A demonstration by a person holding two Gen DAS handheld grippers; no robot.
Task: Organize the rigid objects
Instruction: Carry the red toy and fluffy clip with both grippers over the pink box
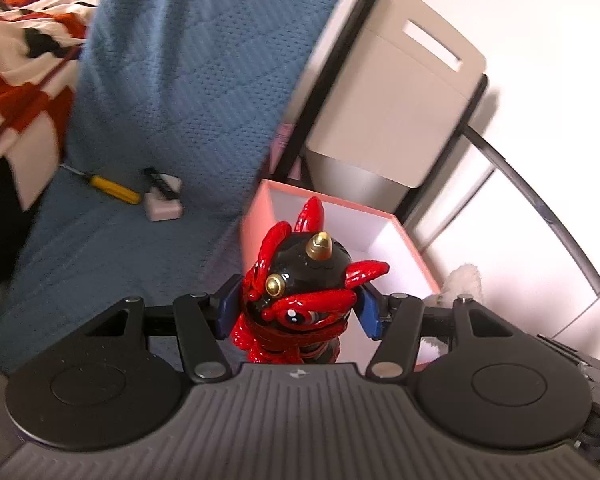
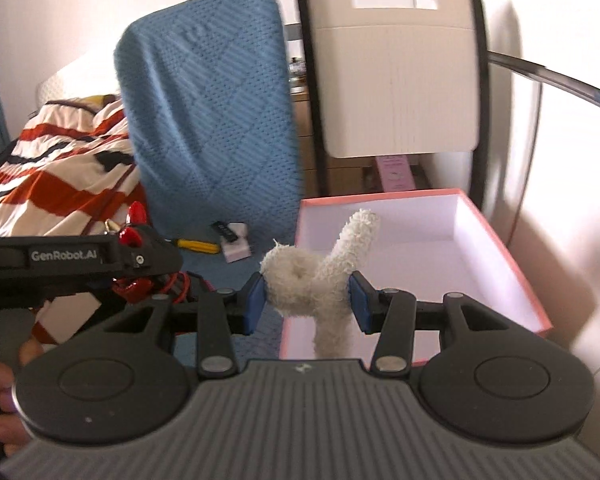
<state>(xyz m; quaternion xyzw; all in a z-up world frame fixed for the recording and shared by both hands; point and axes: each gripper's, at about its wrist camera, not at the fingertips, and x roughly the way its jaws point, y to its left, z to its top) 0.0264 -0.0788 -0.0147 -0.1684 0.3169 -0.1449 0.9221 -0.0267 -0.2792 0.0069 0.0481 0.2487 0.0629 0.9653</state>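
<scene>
Left gripper is closed on a glossy red and black toy figure, its blue pads pressed against either side of the body, and it holds the toy in the air just short of the near left corner of the pink box. Right gripper is clamped on a white plush toy, held above the near edge of the same box, whose white inside looks bare. Both items seem to be mid-carry, so the step in hand is dropping them into the box. Next, each gripper needs to move forward over the opening, lower, and let go. Farther ahead and left of the grippers, a yellow-handled tool and a small pale block wait on the blue chair seat
</scene>
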